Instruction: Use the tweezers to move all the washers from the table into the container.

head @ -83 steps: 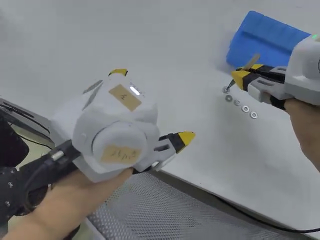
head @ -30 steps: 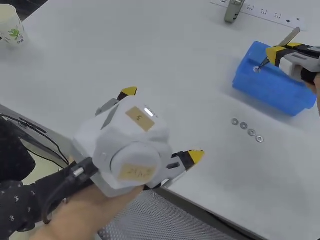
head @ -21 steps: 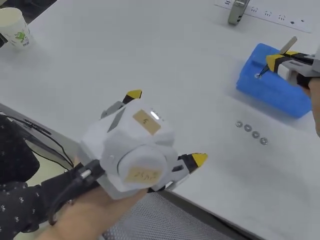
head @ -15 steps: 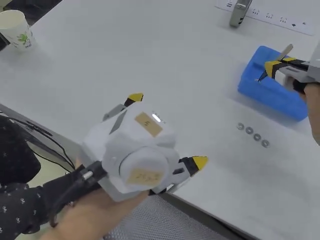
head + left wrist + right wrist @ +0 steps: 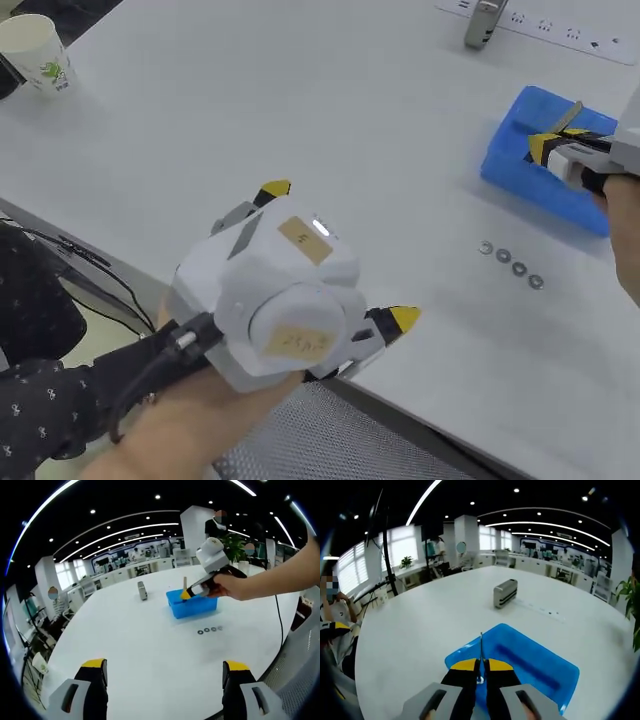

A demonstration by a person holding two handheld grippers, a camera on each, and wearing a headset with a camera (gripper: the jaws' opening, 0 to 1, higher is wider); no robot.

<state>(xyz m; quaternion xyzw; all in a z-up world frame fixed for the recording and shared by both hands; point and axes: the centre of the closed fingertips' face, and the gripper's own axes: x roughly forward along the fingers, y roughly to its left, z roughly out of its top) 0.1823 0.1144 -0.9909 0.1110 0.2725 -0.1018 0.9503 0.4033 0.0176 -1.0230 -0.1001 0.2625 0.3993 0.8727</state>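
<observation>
Several small washers point(image 5: 510, 264) lie in a short row on the white table point(image 5: 300, 110), a little nearer than the blue container point(image 5: 540, 165). My right gripper point(image 5: 545, 148) is shut on thin tweezers point(image 5: 481, 647), whose tip points down over the container point(image 5: 535, 667). Whether a washer sits in the tip I cannot tell. My left gripper point(image 5: 338, 253) hovers open and empty over the table's near edge, well left of the washers point(image 5: 209, 629). In the left gripper view the right gripper point(image 5: 192, 591), held by a hand, sits over the container point(image 5: 200, 607).
A paper cup point(image 5: 38, 55) stands at the far left. A grey device point(image 5: 483, 20) and a power strip point(image 5: 575, 35) lie beyond the container. Cables point(image 5: 60, 265) hang off the near left edge. A perforated metal surface point(image 5: 330, 430) lies below the table edge.
The right gripper lifted one washer from the end of the row with the tweezers and carried it up over the blue container. The left gripper stayed open near the edge.
</observation>
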